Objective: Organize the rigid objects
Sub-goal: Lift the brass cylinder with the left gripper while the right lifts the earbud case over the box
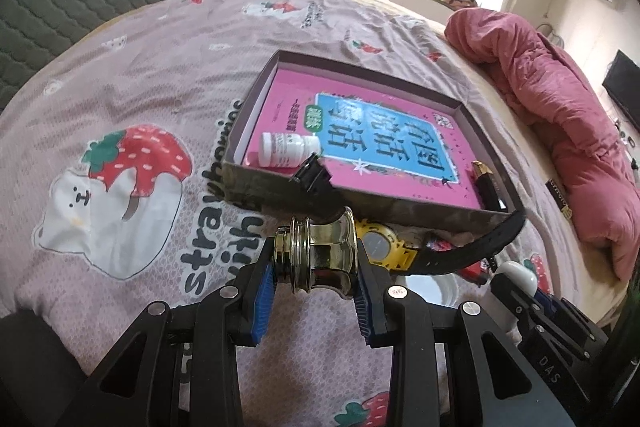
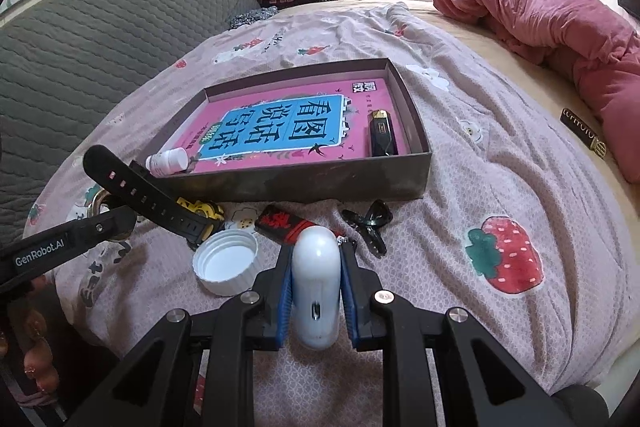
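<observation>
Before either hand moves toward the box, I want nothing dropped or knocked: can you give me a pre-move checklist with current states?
1. Left gripper clamped on the shiny brass knob: ok.
2. Right gripper clamped on the white oval plastic case: ok.
3. Free room in the shallow dark cardboard box on the pink book: ok.
4. White pill bottle and black-and-gold lighter inside: ok.
5. Black watch strap clear of the box's near wall: not ok; it sticks up in front.
6. Depth of the left grip: cannot tell.
</observation>
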